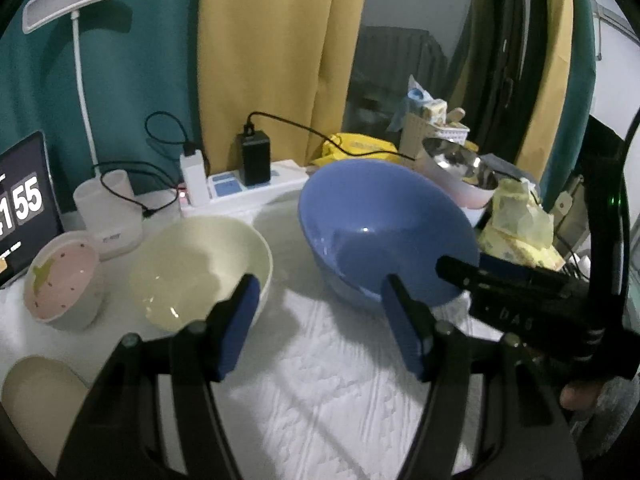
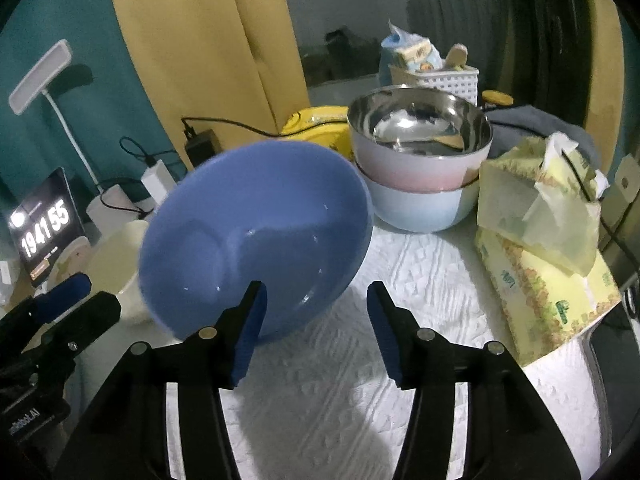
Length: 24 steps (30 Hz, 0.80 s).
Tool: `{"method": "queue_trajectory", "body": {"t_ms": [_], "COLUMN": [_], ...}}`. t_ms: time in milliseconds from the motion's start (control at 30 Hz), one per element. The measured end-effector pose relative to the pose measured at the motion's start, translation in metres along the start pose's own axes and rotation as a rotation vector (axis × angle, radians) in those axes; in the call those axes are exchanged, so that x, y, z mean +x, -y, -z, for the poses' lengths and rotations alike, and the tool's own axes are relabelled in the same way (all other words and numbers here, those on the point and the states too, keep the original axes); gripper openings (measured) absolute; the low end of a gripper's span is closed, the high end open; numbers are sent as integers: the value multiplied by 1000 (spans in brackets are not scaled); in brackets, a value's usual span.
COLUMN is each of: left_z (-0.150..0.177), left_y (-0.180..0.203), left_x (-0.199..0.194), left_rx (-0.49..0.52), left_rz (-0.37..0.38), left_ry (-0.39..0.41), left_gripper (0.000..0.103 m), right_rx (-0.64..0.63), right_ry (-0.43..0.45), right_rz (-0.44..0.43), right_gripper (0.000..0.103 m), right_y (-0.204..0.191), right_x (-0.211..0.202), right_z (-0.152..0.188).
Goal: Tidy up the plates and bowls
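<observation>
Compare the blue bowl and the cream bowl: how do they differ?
Colour: the blue bowl is glossy blue, the cream bowl pale cream. Pose: the blue bowl appears tipped, its opening facing the cameras; the cream bowl sits flat, mouth up. Size: the blue bowl looks wider. Both are empty, round, side by side on the white cloth, neither gripped.

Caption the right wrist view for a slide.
Open right gripper nears a tilted blue bowl beside stacked steel bowls.

Blue bowl [image 2: 256,236] glossy, smooth; steel bowl [image 2: 420,124] mirror-shiny metal; table cover [image 2: 400,320] white, quilted, matt.
</observation>
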<state>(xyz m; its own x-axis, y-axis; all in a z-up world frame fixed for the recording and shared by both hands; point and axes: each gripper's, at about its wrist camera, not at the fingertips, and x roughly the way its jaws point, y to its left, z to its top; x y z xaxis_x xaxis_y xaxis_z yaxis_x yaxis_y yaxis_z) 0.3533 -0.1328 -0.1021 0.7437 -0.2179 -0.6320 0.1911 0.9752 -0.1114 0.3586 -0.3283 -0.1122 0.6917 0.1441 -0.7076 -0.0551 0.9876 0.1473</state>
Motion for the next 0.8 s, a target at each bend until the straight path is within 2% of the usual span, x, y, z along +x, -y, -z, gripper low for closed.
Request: {"method": "queue_trajectory", "body": {"t_ms": [233, 400, 467, 600, 700, 800], "left_z": [1, 4, 4, 5, 5, 6], "left_y": [10, 19, 21, 23, 24, 24], "left_x": [22, 33, 37, 43, 44, 43], "left_rx": [45, 87, 93, 101, 109, 109], "left_rz": [-22, -29, -27, -29, -30, -37], "left_ry": [-17, 1, -2, -15, -14, -15], "left_gripper": [65, 64, 56, 41, 28, 27], "right_rx": [19, 38, 42, 29, 15, 12], "right_ry": [-42, -33, -28, -34, -26, -17], "right_rz": [11, 9, -6, -12, -23, -24], "right_gripper": [55, 55, 50, 24, 21, 20], "right_y": [10, 16, 17, 17, 12, 9], "right_x": [16, 17, 18, 19, 17, 13], "right_z": [7, 7, 6, 7, 7, 6]}}
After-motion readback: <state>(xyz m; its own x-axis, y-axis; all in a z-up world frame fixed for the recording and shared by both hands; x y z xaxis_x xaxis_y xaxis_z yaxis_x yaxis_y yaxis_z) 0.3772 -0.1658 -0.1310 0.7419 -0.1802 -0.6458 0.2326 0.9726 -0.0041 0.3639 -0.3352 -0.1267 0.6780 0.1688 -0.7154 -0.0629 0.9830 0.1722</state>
